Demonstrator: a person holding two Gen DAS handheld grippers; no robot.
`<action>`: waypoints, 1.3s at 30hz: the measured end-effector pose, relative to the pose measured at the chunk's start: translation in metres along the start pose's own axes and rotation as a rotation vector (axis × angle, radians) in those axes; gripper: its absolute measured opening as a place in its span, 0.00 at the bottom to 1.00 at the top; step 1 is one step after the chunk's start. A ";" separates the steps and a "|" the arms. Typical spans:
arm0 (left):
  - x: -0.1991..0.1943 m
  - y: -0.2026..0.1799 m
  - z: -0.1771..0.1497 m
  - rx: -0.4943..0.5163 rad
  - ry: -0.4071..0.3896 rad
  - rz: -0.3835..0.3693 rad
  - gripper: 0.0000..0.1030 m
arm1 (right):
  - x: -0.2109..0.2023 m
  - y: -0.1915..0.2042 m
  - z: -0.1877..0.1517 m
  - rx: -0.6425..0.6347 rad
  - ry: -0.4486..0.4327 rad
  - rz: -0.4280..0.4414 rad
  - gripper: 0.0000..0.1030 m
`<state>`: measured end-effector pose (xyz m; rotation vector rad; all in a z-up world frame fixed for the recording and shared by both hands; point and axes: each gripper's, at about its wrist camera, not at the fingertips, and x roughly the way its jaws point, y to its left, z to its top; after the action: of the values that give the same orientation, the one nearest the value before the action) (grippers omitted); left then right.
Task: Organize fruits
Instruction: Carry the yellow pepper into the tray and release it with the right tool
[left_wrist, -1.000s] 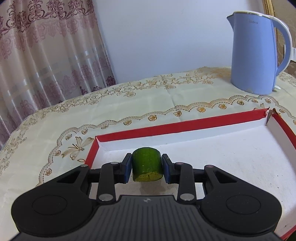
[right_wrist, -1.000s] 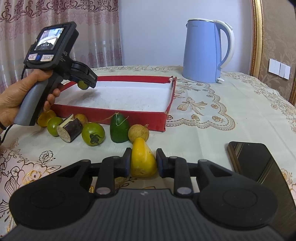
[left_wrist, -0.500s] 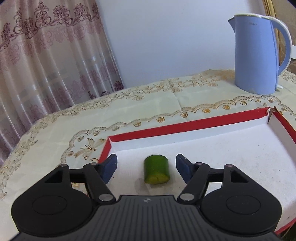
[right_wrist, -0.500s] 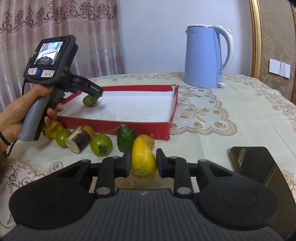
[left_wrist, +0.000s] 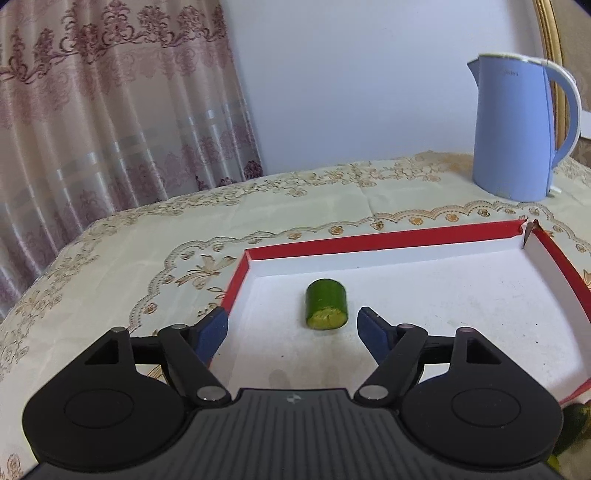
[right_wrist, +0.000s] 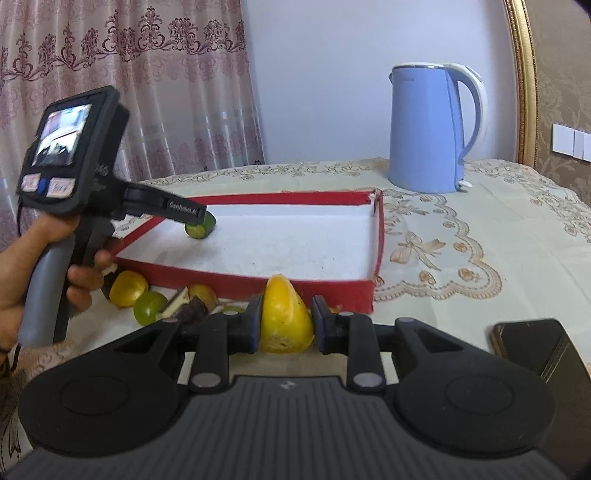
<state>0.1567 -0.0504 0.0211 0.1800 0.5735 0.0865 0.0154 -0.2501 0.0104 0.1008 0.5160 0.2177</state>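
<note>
**Green piece lies free in the tray; yellow fruit pinched by the right fingers**

The left gripper (left_wrist: 291, 330) has its blue-padded fingers (left_wrist: 371, 328) spread and still opening, with nothing pressed between them. The green cut piece (left_wrist: 326, 308) lies just ahead of the gap on the white floor of the red tray (left_wrist: 380, 242), near the tray's far left corner, its pale cut face toward the camera. In the right wrist view the same piece (right_wrist: 200, 226) sits partly behind the tip of the left gripper (right_wrist: 192, 218), whose handle a hand (right_wrist: 40, 273) grips at the tray's left edge.

The right gripper (right_wrist: 286, 325) has its fingers (right_wrist: 253, 323) pinching a yellow fruit (right_wrist: 285, 317) from both sides, pointed end up, in front of the tray's near wall (right_wrist: 332, 291).

On the counter (right_wrist: 480, 236), just before that wall at the left, lie the other fruits: a yellow one (right_wrist: 127, 288), a green round one (right_wrist: 149, 308) and a dark cut piece (right_wrist: 188, 308) with a white face, close together.

A blue kettle (right_wrist: 430, 129) stands beyond the tray's far right corner, and a dark phone (right_wrist: 535, 347) lies flat on the cloth at the right. A patterned curtain (left_wrist: 110, 110) hangs behind the counter on the left.
</note>
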 end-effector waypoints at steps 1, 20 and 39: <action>-0.003 0.001 -0.002 -0.003 -0.004 0.010 0.77 | 0.002 0.000 0.004 -0.003 -0.004 0.002 0.26; -0.047 0.045 -0.049 -0.091 -0.007 0.010 0.80 | 0.111 -0.018 0.074 -0.018 0.068 -0.088 0.26; -0.061 0.097 -0.086 -0.193 -0.024 -0.166 0.80 | 0.026 0.014 0.039 -0.054 -0.079 -0.096 0.89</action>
<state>0.0553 0.0496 0.0016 -0.0539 0.5506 -0.0216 0.0548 -0.2317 0.0341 0.0314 0.4351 0.1331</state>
